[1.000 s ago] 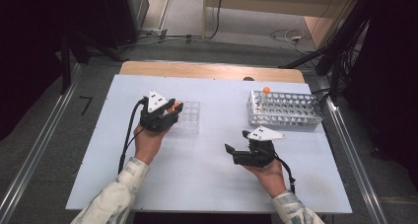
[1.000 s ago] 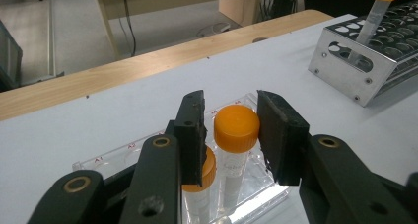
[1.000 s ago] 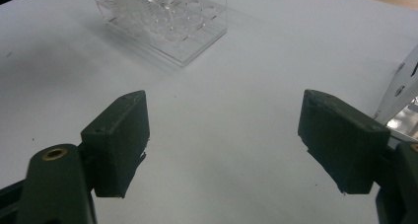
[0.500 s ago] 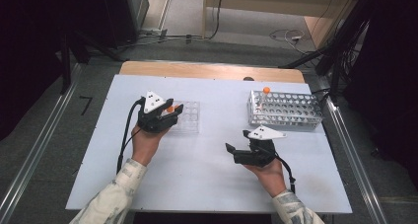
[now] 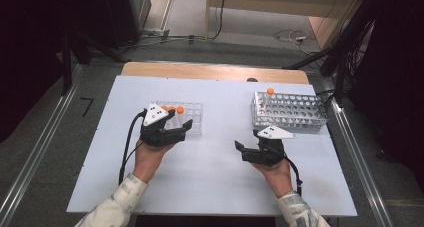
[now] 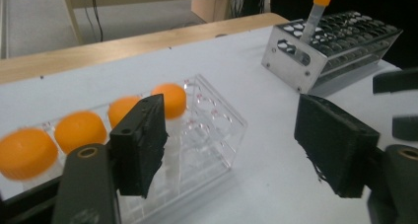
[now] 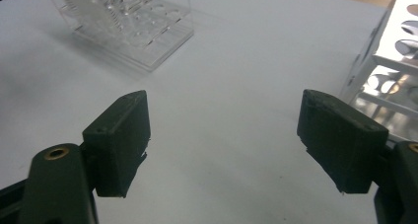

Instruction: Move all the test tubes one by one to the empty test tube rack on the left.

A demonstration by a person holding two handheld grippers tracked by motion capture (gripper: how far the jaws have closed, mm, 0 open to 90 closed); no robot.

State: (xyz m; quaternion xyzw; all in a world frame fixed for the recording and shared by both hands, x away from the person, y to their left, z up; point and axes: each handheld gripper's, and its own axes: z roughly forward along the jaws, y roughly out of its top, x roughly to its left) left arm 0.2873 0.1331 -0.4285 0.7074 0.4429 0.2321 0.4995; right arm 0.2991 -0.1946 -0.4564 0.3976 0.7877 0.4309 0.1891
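High view: the left gripper (image 5: pixel 184 128) sits at the near edge of the clear plastic rack (image 5: pixel 194 118) on the white tabletop (image 5: pixel 210 187), its jaws apart and having just been opening, with nothing between them. Orange-capped tubes (image 5: pixel 180 110) stand in the clear rack right behind it. The right gripper (image 5: pixel 240 148) rests well apart, in front of the metal rack (image 5: pixel 290 112), jaws spread and empty. One orange-capped tube (image 5: pixel 270 92) already stands at the far left corner of the metal rack; every other hole there looks empty.

Left gripper view: the two black jaws stand wide, and no tube is pinched. The left jaw overlaps the nearest tube (image 6: pixel 170 101) in the clear rack (image 6: pixel 217 135), but I cannot tell whether it touches it. Three more orange caps (image 6: pixel 79 130) line up along the same row, blurred. Farther off, the metal rack (image 6: pixel 296 61) carries its single tube (image 6: pixel 315 14), standing slightly tilted.

Right gripper view: the jaws are wide apart over bare tabletop (image 7: pixel 222 110), holding nothing. The clear rack (image 7: pixel 138 31) lies ahead to the left, and the metal rack (image 7: pixel 389 71) is just beside the right jaw.

As I judge it, the job is moving tubes from the clear rack to the metal one. One is across and about four remain, so it is early. The left gripper looks set to take the next tube.
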